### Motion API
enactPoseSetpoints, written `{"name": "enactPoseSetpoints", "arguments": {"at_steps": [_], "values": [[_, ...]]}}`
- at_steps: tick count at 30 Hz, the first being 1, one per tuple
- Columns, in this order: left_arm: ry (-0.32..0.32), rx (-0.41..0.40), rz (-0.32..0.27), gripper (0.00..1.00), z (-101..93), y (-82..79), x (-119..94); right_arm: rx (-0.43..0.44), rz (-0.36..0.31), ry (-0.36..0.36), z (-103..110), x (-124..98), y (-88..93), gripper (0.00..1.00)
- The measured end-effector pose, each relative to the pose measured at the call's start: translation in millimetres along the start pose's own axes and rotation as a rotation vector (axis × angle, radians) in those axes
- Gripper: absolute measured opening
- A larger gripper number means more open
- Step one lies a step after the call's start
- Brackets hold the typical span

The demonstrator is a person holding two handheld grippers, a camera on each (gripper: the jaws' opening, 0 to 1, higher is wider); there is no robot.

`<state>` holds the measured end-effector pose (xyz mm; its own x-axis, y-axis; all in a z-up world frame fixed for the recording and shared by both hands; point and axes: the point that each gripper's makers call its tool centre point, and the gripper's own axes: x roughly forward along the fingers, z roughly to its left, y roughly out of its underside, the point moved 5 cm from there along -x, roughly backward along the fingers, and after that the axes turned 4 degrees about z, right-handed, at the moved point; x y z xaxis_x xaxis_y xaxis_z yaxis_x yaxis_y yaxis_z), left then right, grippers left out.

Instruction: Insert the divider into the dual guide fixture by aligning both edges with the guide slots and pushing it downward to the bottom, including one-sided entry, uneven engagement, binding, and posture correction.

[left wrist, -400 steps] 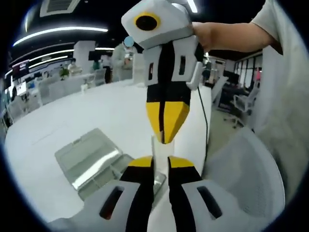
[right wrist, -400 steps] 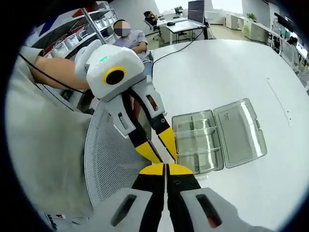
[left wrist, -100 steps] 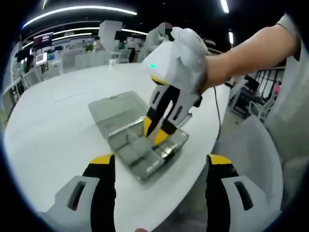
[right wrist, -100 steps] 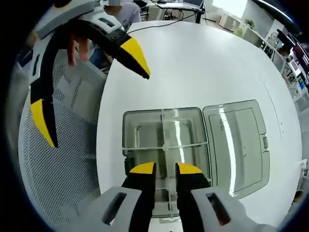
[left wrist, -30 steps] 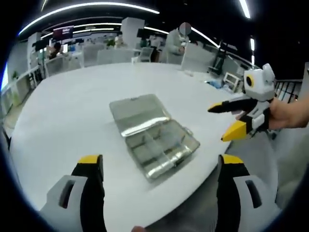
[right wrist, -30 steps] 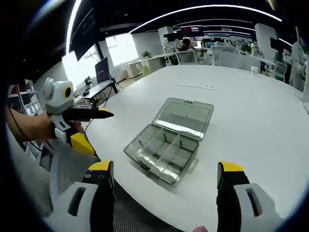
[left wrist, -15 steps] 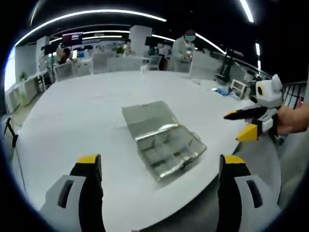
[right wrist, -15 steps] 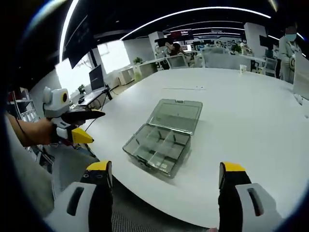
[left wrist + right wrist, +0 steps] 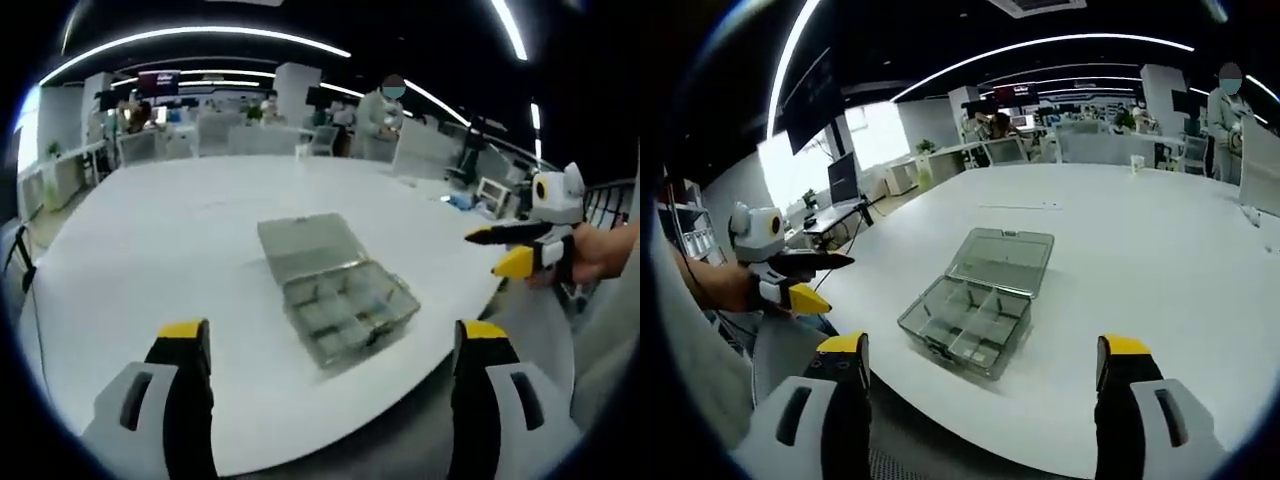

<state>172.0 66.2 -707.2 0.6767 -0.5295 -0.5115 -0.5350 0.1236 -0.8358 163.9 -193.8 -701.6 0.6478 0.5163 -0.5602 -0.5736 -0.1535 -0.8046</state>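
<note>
Sitting lid-open on table (image 9: pixel 1160 250): clear compartment box (image 9: pixel 975 300), crossed dividers (image 9: pixel 970 318) inside.

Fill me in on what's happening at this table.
A person holds a hand-held gripper in each hand, both drawn back from a clear box near the edge of a white table. The left hand-held gripper and the right hand-held gripper both have their jaws spread and hold nothing. The box lies open, its lid folded flat behind it, with dividers standing inside that split it into compartments. Nothing touches the box.
</note>
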Motion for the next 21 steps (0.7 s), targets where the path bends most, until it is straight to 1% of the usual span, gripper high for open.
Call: {"name": "enactPoseSetpoints", "arguments": {"at_steps": [2, 3, 6, 8, 10, 14, 16, 21], "values": [[-0.002, -0.004, -0.008, 0.99, 0.3, -2.4, -1.4, 0.004, 0.003, -0.001, 0.4, -1.3, -0.8, 0.93], [-0.004, -0.008, -0.011, 0.99, 0.8, -3.2, -2.1, 0.003, -0.012, 0.003, 0.5, -2.4, -2.7, 0.93], [-0.009, -0.014, -0.014, 0.99, 3.3, -3.4, -4.6, 0.006, -0.006, -0.003, 2.0, -3.6, -2.7, 0.93], [-0.007, -0.032, -0.003, 0.99, 3.8, -2.7, -6.1, 0.008, 0.0, -0.003, 1.7, -3.1, -0.9, 0.93], [-0.008, -0.032, 0.004, 0.99, 3.6, -2.9, -7.5, 0.008, -0.002, -0.004, 2.3, -3.8, -1.4, 0.93], [-0.006, -0.03, -0.006, 0.99, 3.0, -4.2, -10.3, 0.01, -0.001, -0.007, 2.3, -4.5, -0.6, 0.93], [0.0, -0.043, 0.014, 0.99, 2.6, -1.4, -9.6, 0.009, -0.003, -0.008, 2.7, -4.9, -0.8, 0.93], [0.007, -0.038, 0.009, 0.99, 0.0, -2.2, -9.9, 0.008, -0.001, -0.009, 3.2, -5.7, -0.3, 0.93]]}}
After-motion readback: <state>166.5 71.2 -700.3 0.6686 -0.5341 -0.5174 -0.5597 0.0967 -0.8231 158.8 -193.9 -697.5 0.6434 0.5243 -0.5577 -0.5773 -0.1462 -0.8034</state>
